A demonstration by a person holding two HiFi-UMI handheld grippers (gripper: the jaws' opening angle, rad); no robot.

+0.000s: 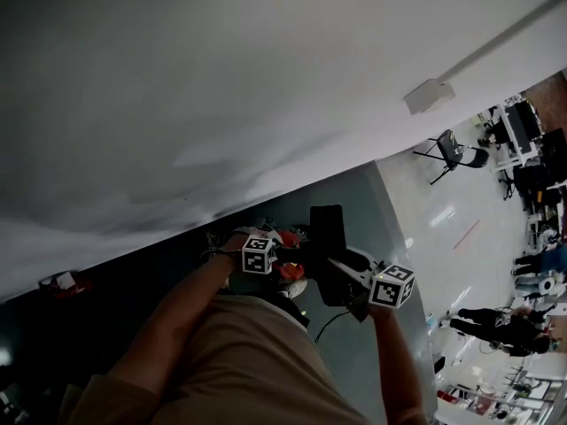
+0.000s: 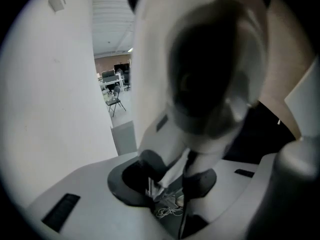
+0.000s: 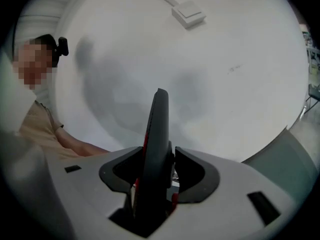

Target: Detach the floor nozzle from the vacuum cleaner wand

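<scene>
A flat black floor nozzle (image 1: 328,233) with red trim is held up in front of the white wall. In the right gripper view the nozzle (image 3: 157,129) stands edge-on between the jaws, and my right gripper (image 3: 159,171) is shut on it. In the head view my right gripper (image 1: 344,271) grips the nozzle from the right. My left gripper (image 1: 285,260) sits at its left side. The left gripper view shows a blurred white wand end (image 2: 210,84) with a dark opening very close. My left gripper (image 2: 170,181) is shut on a thin white part of it.
A white wall (image 1: 221,87) with a small box (image 1: 429,96) on it fills most of the head view. A folding chair (image 1: 452,153), desks and people stand far right on the pale floor. The person's beige shirt (image 3: 40,126) is at the left.
</scene>
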